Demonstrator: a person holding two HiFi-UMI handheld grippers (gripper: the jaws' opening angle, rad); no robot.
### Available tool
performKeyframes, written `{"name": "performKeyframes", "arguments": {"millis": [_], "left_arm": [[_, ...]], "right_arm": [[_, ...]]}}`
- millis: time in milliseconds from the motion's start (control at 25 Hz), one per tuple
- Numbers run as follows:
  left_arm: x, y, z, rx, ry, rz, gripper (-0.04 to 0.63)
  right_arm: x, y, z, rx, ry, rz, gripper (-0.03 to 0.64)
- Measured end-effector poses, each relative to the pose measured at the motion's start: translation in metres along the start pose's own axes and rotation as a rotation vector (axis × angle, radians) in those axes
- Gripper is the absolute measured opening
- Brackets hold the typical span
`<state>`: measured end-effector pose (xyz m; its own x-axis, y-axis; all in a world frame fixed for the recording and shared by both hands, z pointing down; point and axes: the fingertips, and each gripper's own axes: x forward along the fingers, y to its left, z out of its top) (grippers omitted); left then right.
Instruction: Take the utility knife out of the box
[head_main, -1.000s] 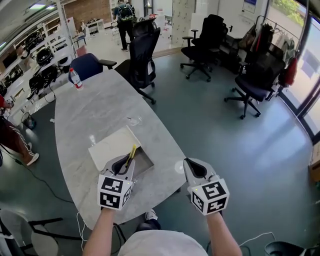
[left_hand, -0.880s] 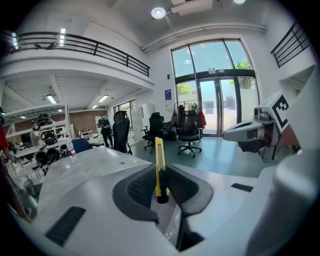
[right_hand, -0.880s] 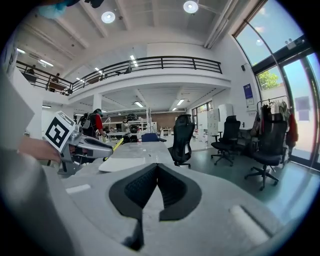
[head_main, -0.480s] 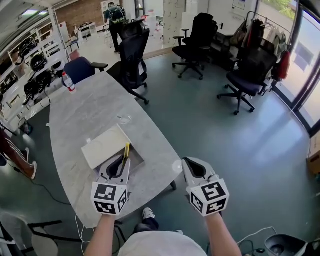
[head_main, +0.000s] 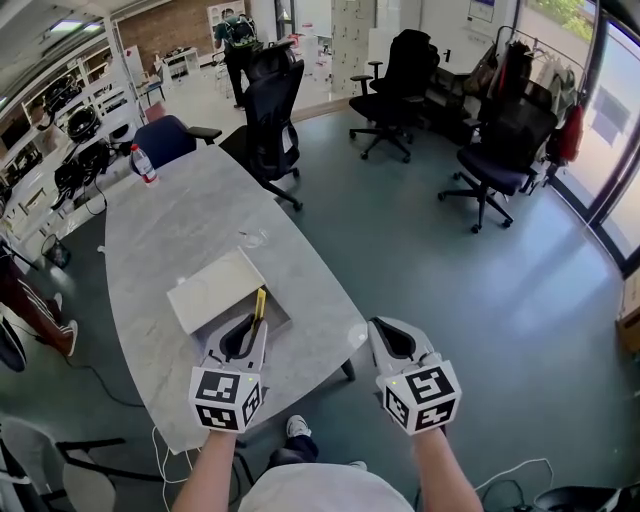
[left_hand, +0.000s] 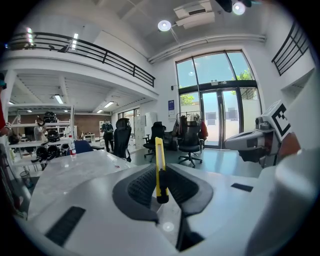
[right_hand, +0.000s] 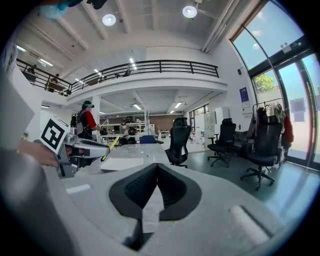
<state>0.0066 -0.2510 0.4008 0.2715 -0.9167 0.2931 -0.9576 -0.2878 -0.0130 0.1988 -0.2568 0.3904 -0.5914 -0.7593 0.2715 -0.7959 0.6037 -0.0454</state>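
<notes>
Slim yellow utility knife (left_hand: 159, 167) clamped between narrowed left gripper (head_main: 256, 325) jaws, tip projecting beyond them. Open white cardboard box (head_main: 212, 290) just below, ahead. Right gripper (right_hand: 156, 172) jaws closed, empty. Advised: maintain firm clamp, clear box rim before setting down.

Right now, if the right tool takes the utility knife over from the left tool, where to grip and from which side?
Take the utility knife on its bare yellow length beyond the left tool, which clamps its near end. Probably come from the right, where the right tool sits empty and shut: open it first, then close across the slim body.
</notes>
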Motion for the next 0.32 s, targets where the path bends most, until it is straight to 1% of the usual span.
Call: {"name": "performKeyframes", "arguments": {"millis": [320], "left_arm": [[-0.0049,0.0006,-0.0080,-0.002,0.006,0.003,0.060]], "right_arm": [[-0.0039,0.0009,-0.0045,0.001,-0.003,-0.008,0.005]]}}
